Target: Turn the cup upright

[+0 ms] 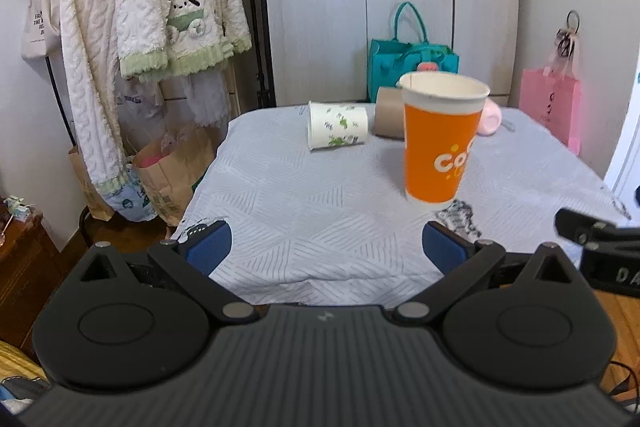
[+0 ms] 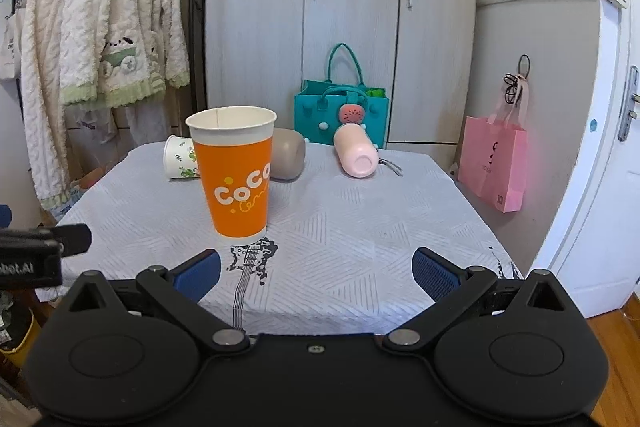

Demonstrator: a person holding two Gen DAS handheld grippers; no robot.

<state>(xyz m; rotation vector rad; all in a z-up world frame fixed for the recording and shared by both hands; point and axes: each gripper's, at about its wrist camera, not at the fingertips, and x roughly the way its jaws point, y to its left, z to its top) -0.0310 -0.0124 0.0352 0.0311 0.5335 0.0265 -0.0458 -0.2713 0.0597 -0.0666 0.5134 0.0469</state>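
Just ahead of the right hand-held gripper (image 2: 316, 273) and a little to its left, the orange cup (image 2: 236, 171) stands upright on the table (image 2: 360, 227), mouth up, its base touching the top of a guitar print (image 2: 250, 267) on the cloth. From the left hand-held gripper (image 1: 326, 247) the same cup sits ahead and to the right, clear of its fingers. Both hand-held grippers have their blue pads spread wide with nothing between them; each hangs over the near edge of the table, and each shows at the side of the other's view.

Farther ahead of the cup, three things lie on their sides: a white floral paper cup (image 2: 180, 158) to the left, a brown cup (image 2: 288, 154) right behind the orange one, and a pink bottle (image 2: 356, 155) to the right. Beyond the far edge stands a teal bag (image 2: 340, 113) before a grey wardrobe (image 2: 340, 7). A pink bag (image 2: 494, 167) hangs to the right, fleecy robes (image 2: 112, 27) to the left.
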